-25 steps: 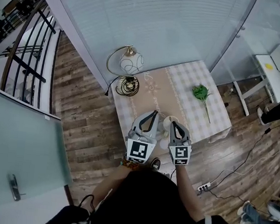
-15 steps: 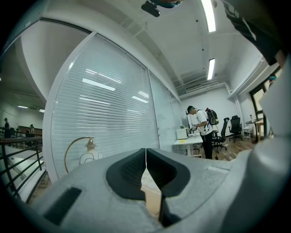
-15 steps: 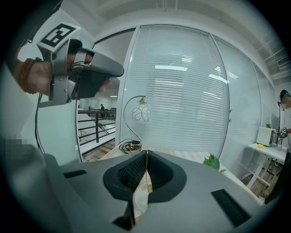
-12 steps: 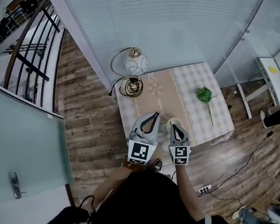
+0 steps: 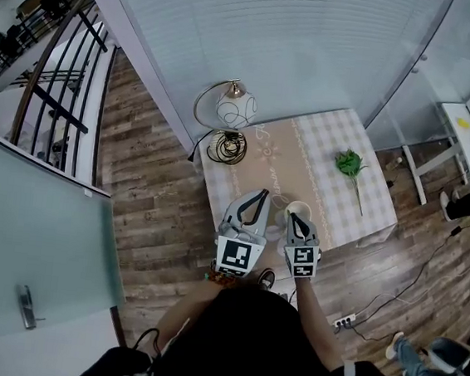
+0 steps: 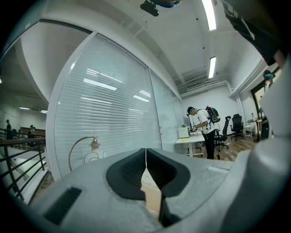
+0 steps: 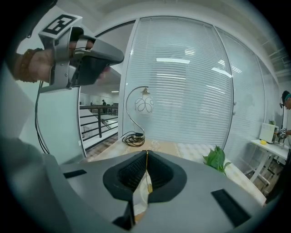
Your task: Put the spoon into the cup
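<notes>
spoon point(image 7: 148, 186) pinched in right gripper point(image 7: 146, 152) jaws, above cup point(image 5: 299, 210), left gripper point(image 6: 145, 149) closed

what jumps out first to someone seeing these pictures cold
The left gripper and right gripper, both with jaws together, hang over the near edge of a small table with a checked cloth, a pale cup just beyond the right one. A globe lamp stands on the table's far left corner and a green sprig lies at its right.
</notes>
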